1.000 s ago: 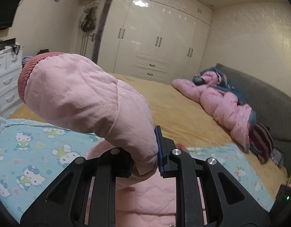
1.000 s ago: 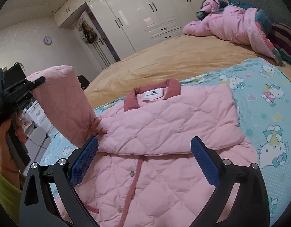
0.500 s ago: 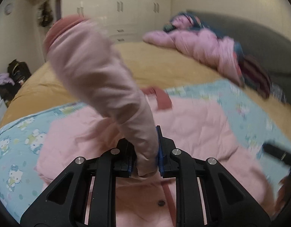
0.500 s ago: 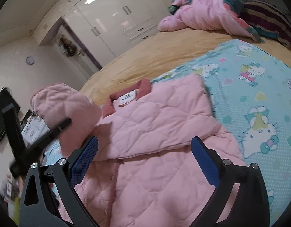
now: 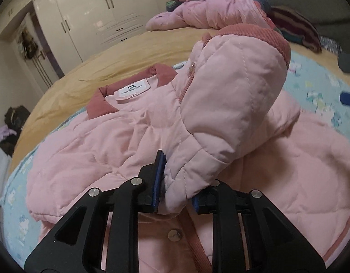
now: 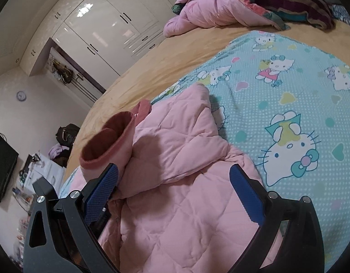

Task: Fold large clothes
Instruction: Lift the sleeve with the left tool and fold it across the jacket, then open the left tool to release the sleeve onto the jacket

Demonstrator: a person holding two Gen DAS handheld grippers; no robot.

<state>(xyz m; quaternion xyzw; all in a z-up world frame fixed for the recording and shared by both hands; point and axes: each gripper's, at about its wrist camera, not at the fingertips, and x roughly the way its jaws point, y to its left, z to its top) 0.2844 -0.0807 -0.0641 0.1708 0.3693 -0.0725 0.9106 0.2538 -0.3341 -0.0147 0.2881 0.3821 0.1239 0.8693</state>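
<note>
**Pink quilted jacket on bed, left gripper clamped on 1 sleeve**

Pink quilted jacket (image 5: 120,141) lies flat on the light-blue cartoon-cat sheet (image 6: 288,104), which covers part of a mustard bedspread (image 6: 175,52). Count: 1 jacket in work, 1 more pink padded garment (image 5: 211,11) heaped at the far end of the bed, well apart, with 1 dark striped textile (image 6: 295,0) beside it.

Jacket: diamond-stitched puffy shell, darker rose ribbed collar (image 5: 102,102) with a white label, 1 snap button (image 5: 175,236) seen near the placket. Long axis runs from the near hem away to the collar, collar pointing toward the white glossy wardrobe (image 5: 95,16).

Left gripper (image 5: 175,195): blue pads clenched on the sleeve (image 5: 225,104), held above the jacket body; sleeve bulges up and over the chest, its ribbed cuff (image 5: 266,38) pointing up and away from the camera.

Right gripper (image 6: 175,195): fingers spread wide, grasping nothing, hovering over the lower front panel. Cuff sits just past its left pad (image 6: 102,193).
</note>
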